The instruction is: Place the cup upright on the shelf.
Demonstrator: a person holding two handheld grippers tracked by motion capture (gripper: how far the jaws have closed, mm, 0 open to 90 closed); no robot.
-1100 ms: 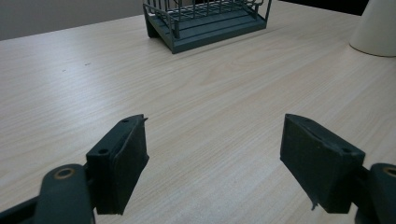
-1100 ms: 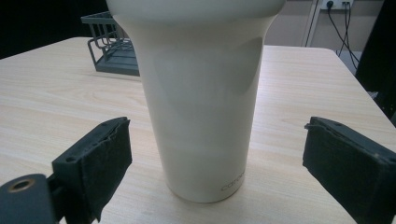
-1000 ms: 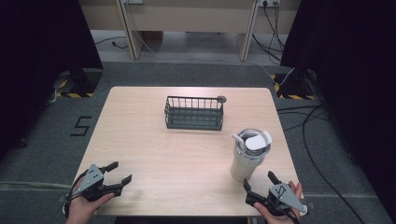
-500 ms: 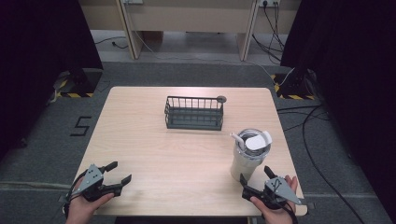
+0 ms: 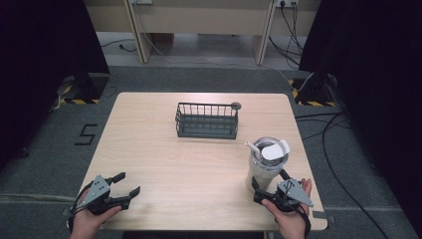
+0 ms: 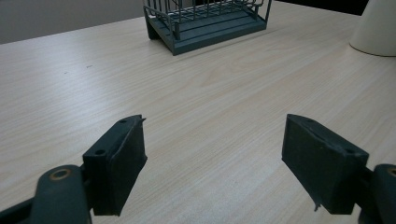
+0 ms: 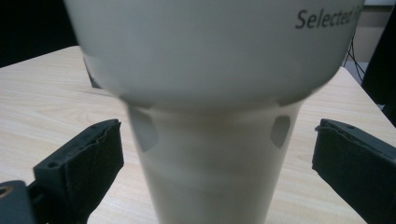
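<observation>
Grey carpet floor (image 5: 45, 164), black curtains (image 5: 40, 59)

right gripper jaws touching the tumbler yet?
Apart. The right gripper view shows the right gripper open, table visible between each jaw and the narrow base of the tumbler.

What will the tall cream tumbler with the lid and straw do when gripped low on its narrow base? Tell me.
The tall cream tumbler probably tips easily: its body widens above a narrower base, so it looks top-heavy. Its smooth, glossy wall may slip between the open right gripper jaws flanking that base. It looks rigid, so squeezing shouldn't deform it. Whether it holds liquid cannot be told.
</observation>
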